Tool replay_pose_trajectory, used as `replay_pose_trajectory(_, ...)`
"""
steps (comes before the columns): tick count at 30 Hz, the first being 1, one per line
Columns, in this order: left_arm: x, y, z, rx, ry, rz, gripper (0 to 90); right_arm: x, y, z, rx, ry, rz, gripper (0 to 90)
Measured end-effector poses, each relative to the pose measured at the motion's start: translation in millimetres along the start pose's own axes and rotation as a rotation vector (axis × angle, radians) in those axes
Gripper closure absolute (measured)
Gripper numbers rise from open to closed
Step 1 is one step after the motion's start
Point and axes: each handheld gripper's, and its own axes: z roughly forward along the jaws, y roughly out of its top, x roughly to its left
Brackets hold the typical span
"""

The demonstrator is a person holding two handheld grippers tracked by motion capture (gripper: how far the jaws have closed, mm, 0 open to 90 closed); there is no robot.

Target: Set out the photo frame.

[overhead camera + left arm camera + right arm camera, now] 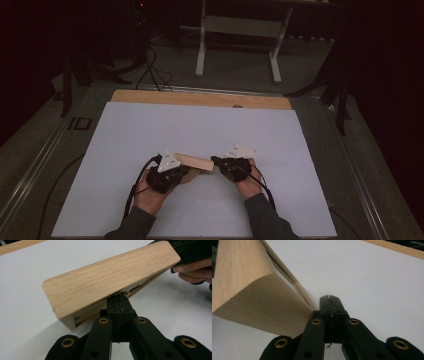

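Observation:
A light oak block (pixel 193 162) lies between my two grippers on the white sheet (pixel 200 125). In the left gripper view the block (pixel 107 277) stands tilted above the table, and my left gripper (pixel 121 297) is shut with its tips against the block's lower edge. In the high view the left gripper (pixel 184 172) sits at the block's left end and the right gripper (pixel 214 160) at its right end. In the right gripper view the right gripper (pixel 329 299) is shut, just right of the block (pixel 249 277), and I see nothing between its jaws.
The sheet covers a wooden tabletop (pixel 200 98) whose far edge shows as a bare strip. Beyond it stand a white metal frame (pixel 237 27) and loose cables (pixel 150 70) on a dark floor. A person's hand (pixel 195 271) holds the right gripper.

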Motion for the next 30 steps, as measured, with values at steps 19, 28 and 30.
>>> replay_pose_trajectory(19,-2.3,0.9,-0.9,-0.003,-0.005,0.006,89.5,8.9,0.2,0.5,0.004,0.02,-0.034,89.7)
replay_pose_trajectory(28,-3.9,0.9,0.0,0.0,-0.007,0.012,89.5,13.2,0.2,0.7,0.006,0.03,-0.045,89.8)
replay_pose_trajectory(30,-3.7,0.5,0.4,0.004,-0.008,0.013,89.5,14.1,0.2,0.8,0.007,0.032,-0.05,89.7)
